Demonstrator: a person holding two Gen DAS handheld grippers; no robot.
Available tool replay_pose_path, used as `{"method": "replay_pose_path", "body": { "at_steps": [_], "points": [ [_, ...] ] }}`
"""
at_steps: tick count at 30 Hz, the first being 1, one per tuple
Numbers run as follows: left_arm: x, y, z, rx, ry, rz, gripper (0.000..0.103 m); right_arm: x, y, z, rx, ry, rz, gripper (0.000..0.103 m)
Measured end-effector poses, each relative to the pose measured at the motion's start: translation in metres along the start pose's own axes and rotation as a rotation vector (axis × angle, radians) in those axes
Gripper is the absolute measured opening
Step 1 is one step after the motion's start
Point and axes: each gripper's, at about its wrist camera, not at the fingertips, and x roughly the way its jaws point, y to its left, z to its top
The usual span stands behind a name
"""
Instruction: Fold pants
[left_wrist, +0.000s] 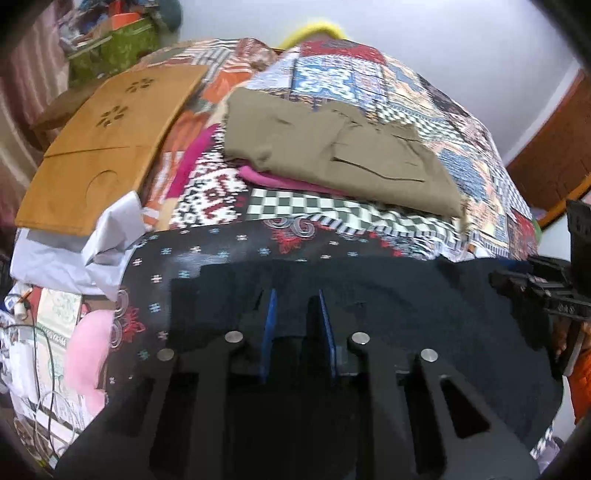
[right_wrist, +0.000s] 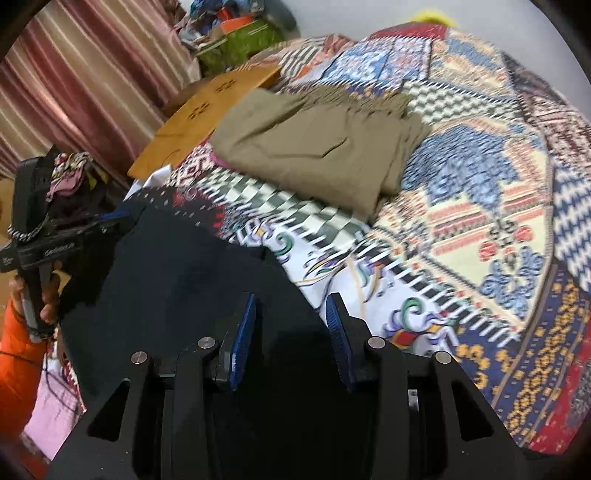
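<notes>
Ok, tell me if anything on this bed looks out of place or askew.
Nothing looks damaged or spilled. The khaki pants lie folded on a pink garment, slightly skewed. A wooden board sits on the bedspread beside them, overhanging crumpled white paper.

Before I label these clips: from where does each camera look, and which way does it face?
Left wrist: on the left gripper, angled down over dark pants; right gripper at right.
Right wrist: on the right gripper, over the pants' edge; left gripper, hand, orange sleeve at left.
Shared: khaki pants, patterned bedspread.
</notes>
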Motion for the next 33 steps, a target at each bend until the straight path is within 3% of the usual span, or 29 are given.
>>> {"method": "replay_pose_path", "body": {
  "at_steps": [6,15,20,25,30,33],
  "points": [
    [0.004,-0.010,-0.009,0.064,-0.049,0.082,0.024,0.003,0.011,-0.001,-0.043,-0.014,-0.017,0.012],
    [0.000,-0.001,-0.013,0.029,-0.069,0.106,0.027,-0.017,0.017,0.007,-0.075,-0.165,-0.140,0.005],
    [0.000,-0.001,-0.014,0.035,-0.072,0.139,0.028,-0.027,0.008,0.010,-0.097,-0.201,-0.269,0.005],
    [-0.011,-0.003,-0.011,0.005,-0.064,0.139,0.028,-0.072,-0.007,-0.005,-0.042,-0.245,-0.281,0.007],
    [-0.048,-0.032,-0.014,0.059,-0.129,0.133,0.033,-0.123,-0.019,-0.038,0.008,-0.289,-0.337,0.023],
    [-0.073,-0.055,-0.016,0.091,-0.174,0.114,0.044,-0.152,-0.024,-0.062,0.039,-0.317,-0.378,0.028]
  ]
}}
